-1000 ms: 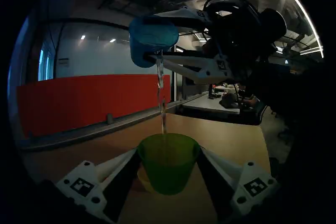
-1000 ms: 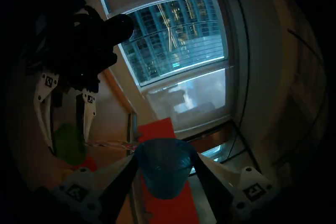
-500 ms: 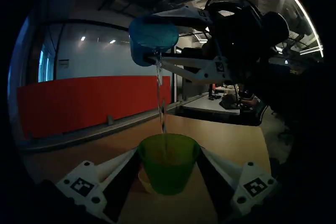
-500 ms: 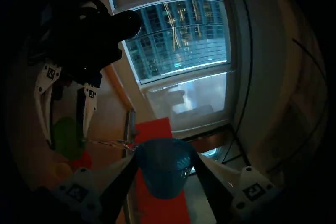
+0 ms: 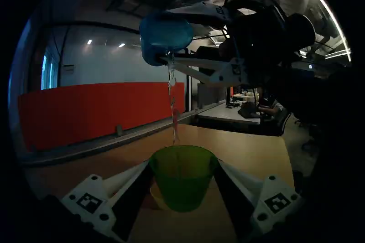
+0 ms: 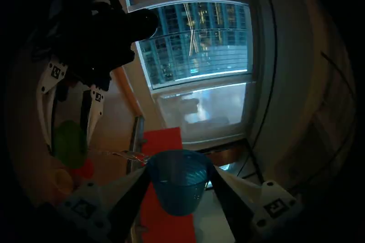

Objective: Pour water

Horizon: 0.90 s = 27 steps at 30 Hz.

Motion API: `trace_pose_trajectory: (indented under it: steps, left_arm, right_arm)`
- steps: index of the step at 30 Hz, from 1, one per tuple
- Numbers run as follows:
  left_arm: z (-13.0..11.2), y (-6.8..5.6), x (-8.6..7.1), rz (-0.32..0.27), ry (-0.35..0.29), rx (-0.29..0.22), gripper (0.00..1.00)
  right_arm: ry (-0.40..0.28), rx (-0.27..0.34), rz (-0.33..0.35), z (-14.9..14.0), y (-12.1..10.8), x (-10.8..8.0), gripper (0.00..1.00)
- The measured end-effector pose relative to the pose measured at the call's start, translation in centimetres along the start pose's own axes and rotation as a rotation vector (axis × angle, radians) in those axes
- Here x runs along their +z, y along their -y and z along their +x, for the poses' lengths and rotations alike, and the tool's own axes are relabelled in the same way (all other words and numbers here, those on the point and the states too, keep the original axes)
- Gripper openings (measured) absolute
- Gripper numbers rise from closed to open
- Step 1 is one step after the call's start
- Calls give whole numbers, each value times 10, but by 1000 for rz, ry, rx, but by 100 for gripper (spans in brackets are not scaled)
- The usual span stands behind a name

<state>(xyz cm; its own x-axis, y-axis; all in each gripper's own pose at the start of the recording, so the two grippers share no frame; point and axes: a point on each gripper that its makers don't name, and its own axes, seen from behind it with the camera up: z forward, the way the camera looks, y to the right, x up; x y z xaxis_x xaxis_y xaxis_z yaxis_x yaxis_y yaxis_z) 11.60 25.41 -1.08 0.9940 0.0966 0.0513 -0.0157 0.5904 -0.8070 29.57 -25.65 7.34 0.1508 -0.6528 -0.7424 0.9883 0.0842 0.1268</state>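
Note:
My left gripper [image 5: 183, 174] is shut on an upright green cup [image 5: 183, 177] just above the wooden table [image 5: 246, 152]. Overhead, my right gripper [image 5: 165, 44] holds a blue cup [image 5: 163, 42] tipped on its side. A thin stream of water [image 5: 172, 101] falls from its rim into the green cup. In the right gripper view the blue cup [image 6: 179, 180] sits pinched between my right gripper's [image 6: 179, 181] two fingers. The water [image 6: 119, 154] leaves its rim toward the green cup [image 6: 69, 143], which my left gripper [image 6: 69, 139] holds.
A red partition [image 5: 96, 108] with a grey rail runs along the table's far edge. A yellow cup [image 5: 156, 197] stands just behind the green one, with a red object [image 6: 84, 168] beside it. Desks and a chair [image 5: 248, 111] lie beyond, and a large window [image 6: 200, 42] with them.
The blue cup has tipped a little further and risen slightly. The water stream has thinned and breaks into drops. The green cup has stayed where it was.

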Motion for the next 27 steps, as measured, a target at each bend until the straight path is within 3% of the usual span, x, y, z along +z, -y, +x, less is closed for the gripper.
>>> trace_pose_trajectory:
  steps: [27]
  left_arm:
    - [5,-1,-1,4,-9,2,88]
  right_arm:
    - [2,-136,-20,9,-15,3,91]
